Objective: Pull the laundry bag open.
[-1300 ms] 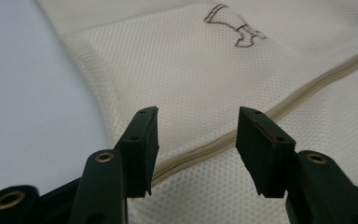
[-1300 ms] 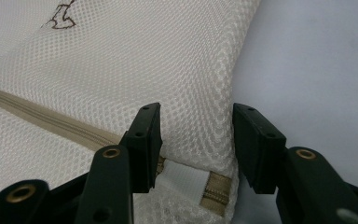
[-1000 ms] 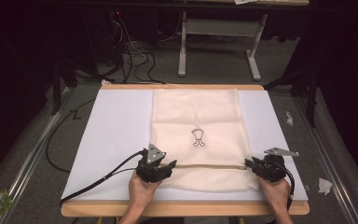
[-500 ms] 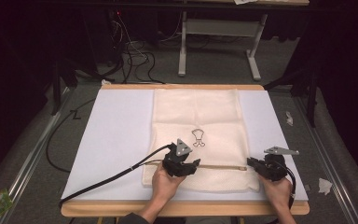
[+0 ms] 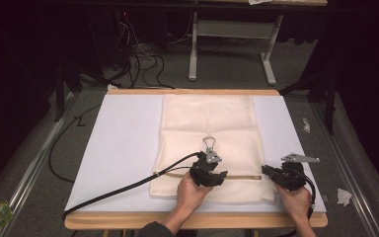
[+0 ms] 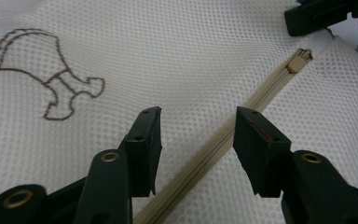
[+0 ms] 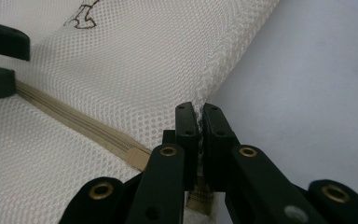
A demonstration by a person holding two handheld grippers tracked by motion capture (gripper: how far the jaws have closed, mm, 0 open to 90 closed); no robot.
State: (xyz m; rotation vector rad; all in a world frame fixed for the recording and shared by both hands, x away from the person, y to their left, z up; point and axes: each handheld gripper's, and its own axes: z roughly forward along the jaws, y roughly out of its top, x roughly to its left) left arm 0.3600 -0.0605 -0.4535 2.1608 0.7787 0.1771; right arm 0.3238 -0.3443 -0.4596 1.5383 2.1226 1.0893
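Left gripper has moved from the left end of the zipper toward its middle, jaws spread over it. Right gripper pinches the mesh bag edge, so closing looks half done

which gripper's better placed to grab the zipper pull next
Probably the left. The left gripper is open over the zipper, facing the pull; the right gripper is shut on the mesh bag's edge.
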